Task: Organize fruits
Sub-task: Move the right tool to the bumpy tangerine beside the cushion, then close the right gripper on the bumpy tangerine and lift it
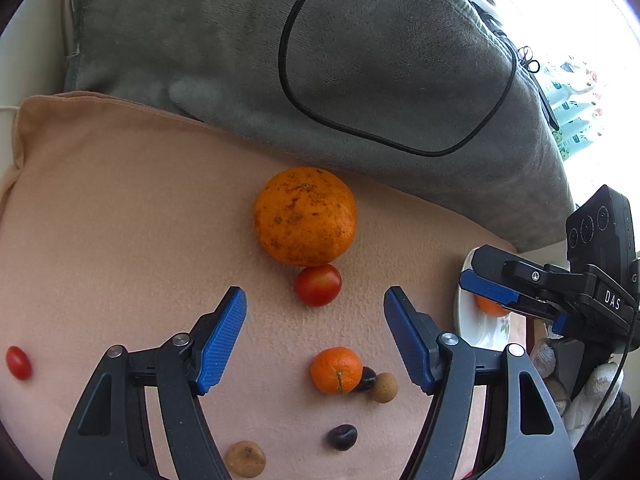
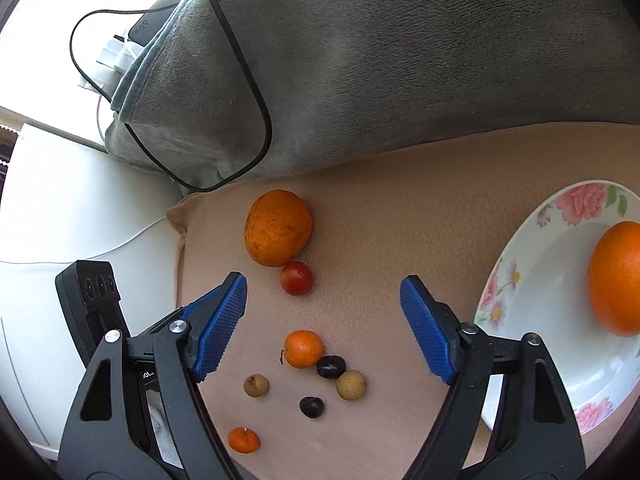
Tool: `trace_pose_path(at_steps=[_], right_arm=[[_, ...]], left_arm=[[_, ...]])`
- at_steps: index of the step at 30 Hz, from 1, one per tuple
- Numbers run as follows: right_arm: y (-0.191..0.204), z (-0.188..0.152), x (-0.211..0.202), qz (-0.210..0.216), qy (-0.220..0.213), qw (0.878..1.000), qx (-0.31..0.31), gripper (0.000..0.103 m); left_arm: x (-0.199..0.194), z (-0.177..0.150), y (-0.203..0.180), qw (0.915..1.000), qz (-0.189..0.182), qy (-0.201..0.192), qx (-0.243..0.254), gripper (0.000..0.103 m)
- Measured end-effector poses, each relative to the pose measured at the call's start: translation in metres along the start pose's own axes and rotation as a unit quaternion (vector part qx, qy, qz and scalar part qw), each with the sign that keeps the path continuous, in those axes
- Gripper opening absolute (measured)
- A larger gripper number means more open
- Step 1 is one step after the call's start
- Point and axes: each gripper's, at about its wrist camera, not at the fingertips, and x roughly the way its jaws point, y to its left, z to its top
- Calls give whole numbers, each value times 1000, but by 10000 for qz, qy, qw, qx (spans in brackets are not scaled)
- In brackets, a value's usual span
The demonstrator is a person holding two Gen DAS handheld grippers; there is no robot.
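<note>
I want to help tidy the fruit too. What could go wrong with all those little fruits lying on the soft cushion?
1. The small red tomato touches the big speckled orange; lifting either could send the other rolling.
2. The small orange mandarin, dark round berry and tan round fruit huddle together, so a hand-held gripper might nudge the neighbours.
3. The white flowered plate sits on the cushion's edge and might tip.

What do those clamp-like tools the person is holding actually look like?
Each is a black plastic frame with two fingers that end in ridged blue pads and pivot on silver rivets. The left gripper and the right gripper look alike. Seen from the left one, the right tool carries white "DAS" lettering, a black box with three round lenses and a thin black cable; the hand wears a white knit glove.
</note>
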Motion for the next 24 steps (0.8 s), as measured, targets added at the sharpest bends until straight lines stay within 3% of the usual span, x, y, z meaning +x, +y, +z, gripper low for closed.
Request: trace_pose_path(at_steps=[13, 24], right_arm=[[6, 12, 48, 420, 20, 9977, 536, 77], [17, 18, 76, 503, -6, 9962, 708, 73]], left_arm=[[19, 22, 31, 9988, -476, 83, -53, 71], [33, 36, 40, 9972, -722, 167, 112, 70]])
